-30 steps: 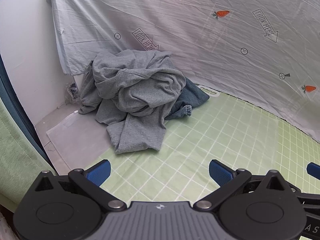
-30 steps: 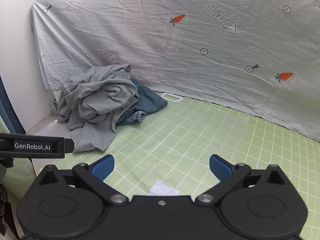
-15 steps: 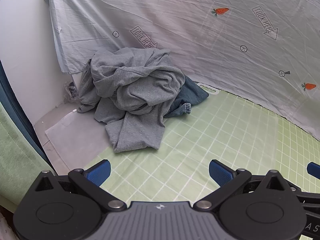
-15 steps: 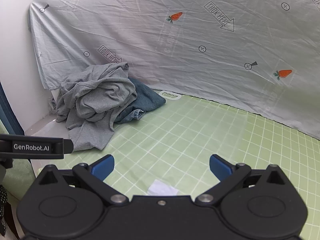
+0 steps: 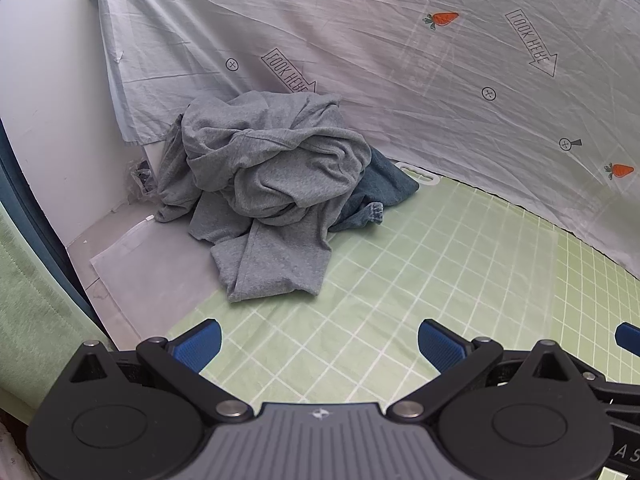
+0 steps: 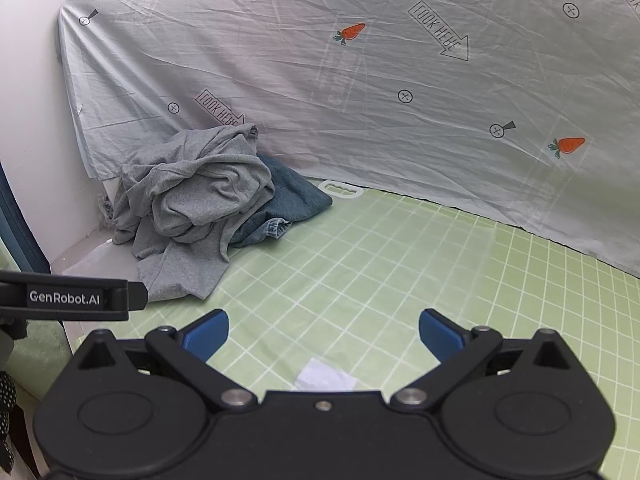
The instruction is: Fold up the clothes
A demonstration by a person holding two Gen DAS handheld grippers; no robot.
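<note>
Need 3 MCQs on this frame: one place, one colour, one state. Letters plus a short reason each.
1. Where does the grey garment lie?
A. in the back left corner of the green grid mat
B. in the middle of the mat
C. hung on the sheet

2. What colour is the garment under the grey one?
A. red
B. blue denim
C. white

3. How does the left hand-held gripper stand?
A. shut on cloth
B. shut, holding nothing
C. open, holding nothing

Answers:
1 A: the heap sits against the printed sheet and the wall.
2 B: a denim hem pokes out at the heap's right.
3 C: its blue pads stand wide apart over bare mat, as do the right hand-held gripper's.
</note>
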